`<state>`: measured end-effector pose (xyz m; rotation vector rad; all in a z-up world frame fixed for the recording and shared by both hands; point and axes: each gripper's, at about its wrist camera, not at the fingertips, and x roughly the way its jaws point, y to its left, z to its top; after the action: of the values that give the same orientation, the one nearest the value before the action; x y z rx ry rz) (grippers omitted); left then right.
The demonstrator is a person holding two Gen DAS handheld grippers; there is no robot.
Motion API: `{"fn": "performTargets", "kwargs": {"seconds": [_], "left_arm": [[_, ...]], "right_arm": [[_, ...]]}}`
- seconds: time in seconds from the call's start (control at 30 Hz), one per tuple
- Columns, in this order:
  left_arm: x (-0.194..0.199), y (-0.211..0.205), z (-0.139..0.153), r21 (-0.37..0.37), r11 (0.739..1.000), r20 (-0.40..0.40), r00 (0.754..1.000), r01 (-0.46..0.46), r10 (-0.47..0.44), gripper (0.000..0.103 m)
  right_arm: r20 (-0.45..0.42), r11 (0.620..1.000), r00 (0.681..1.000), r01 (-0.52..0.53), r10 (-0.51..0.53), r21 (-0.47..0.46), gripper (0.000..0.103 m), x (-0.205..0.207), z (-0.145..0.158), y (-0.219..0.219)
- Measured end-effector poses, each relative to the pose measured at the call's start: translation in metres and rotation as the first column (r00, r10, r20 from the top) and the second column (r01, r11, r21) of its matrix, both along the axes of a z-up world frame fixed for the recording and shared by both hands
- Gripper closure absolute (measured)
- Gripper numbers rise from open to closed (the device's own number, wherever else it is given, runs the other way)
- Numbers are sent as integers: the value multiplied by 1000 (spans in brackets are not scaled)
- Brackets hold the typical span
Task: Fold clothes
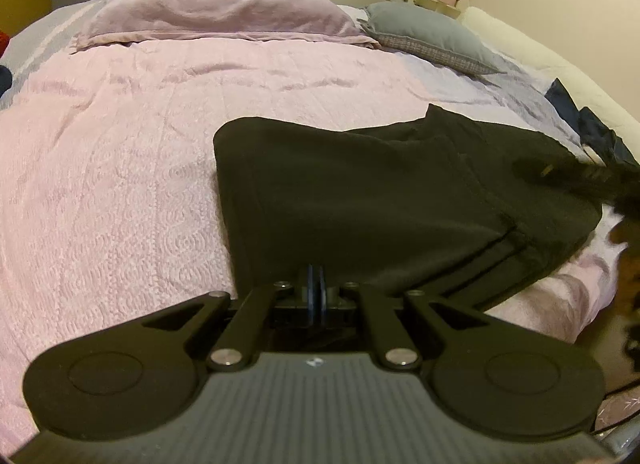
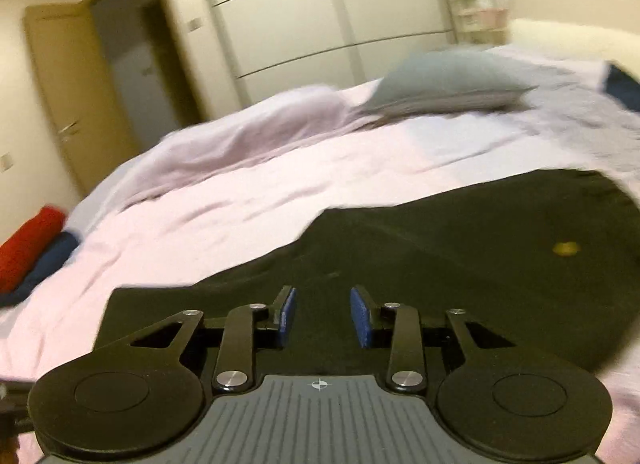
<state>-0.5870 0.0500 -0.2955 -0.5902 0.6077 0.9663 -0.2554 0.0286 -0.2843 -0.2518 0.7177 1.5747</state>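
On pink bedspread [image 1: 120,167], unlabelled black garment [image 1: 360,199]

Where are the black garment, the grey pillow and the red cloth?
black garment [image 1: 360,199], left wrist view, middle of its flat top.
grey pillow [image 1: 424,33], left wrist view, its upper face.
red cloth [image 2: 28,244], right wrist view, its middle.

A pink-covered bed [image 1: 120,183] carries black folded trousers [image 1: 360,191], two pillows [image 1: 224,15] and stacked clothes [image 2: 28,252].

The left gripper [image 1: 316,292] is pressing its 2 blue pads tight together, pointing forward and low. The right gripper [image 2: 323,318] is holding its 2 pads [image 2: 362,316] wide apart.
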Motion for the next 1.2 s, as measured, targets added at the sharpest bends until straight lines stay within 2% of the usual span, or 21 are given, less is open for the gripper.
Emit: {"fn": "performTargets", "kwargs": {"seconds": [0.07, 0.13, 0.2, 0.33, 0.4, 0.5, 0.57, 0.63, 0.77, 0.93, 1.0, 1.07, 1.13, 1.2], "left_arm": [[-4, 3, -3, -12, 1000, 9, 1000, -2, 2, 100], [-8, 7, -1, -36, 999, 31, 1000, -2, 3, 100], [-11, 11, 9, -51, 999, 62, 998, -5, 8, 100], [-11, 36, 29, 38, 998, 100, 994, -43, 39, 99], [-5, 57, 27, 73, 996, 72, 996, -59, 54, 100], [6, 91, 11, 93, 994, 11, 998, -61, 61, 99], [11, 113, -14, 40, 998, -35, 998, -54, 56, 100], [12, 118, -30, 39, 998, -33, 998, -48, 49, 100], [7, 107, -14, 73, 995, -24, 998, -61, 63, 100], [-14, 57, 13, 117, 992, 4, 999, -51, 51, 100], [-18, 32, 18, 111, 994, 17, 1000, -21, 19, 100], [-17, 12, 11, 73, 997, 0, 1000, 11, -11, 99], [-13, 3, -3, 56, 998, -56, 998, -2, 5, 96], [-10, 0, -5, 46, 998, -69, 997, -39, 42, 96]], "right_arm": [[73, 994, 997, -29, 37, -109, 69, -12, -32, 15], [113, 995, 992, -41, 51, -90, 69, -18, -48, 10], [112, 994, 992, -45, 56, -102, 69, -18, -44, 11], [62, 988, 995, -62, 72, -139, 69, -12, -41, 22], [80, 987, 993, -73, 85, -145, 69, -12, -41, 23], [86, 985, 992, -79, 93, -152, 69, -11, -38, 21], [76, 984, 992, -85, 98, -158, 69, -10, -38, 23], [68, 983, 993, -89, 101, -163, 69, -9, -39, 25], [52, 980, 993, -96, 106, -173, 69, -6, -39, 27], [85, 987, 987, -127, 135, -94, 69, -11, -22, 11], [99, 988, 984, -140, 146, -61, 69, -13, -15, 4], [115, 988, 981, -154, 156, -27, 69, -15, -8, -3], [147, 980, 973, -164, 180, -117, 69, -22, -27, 0], [188, 979, 965, -159, 182, -130, 69, -25, -34, -1]]}}
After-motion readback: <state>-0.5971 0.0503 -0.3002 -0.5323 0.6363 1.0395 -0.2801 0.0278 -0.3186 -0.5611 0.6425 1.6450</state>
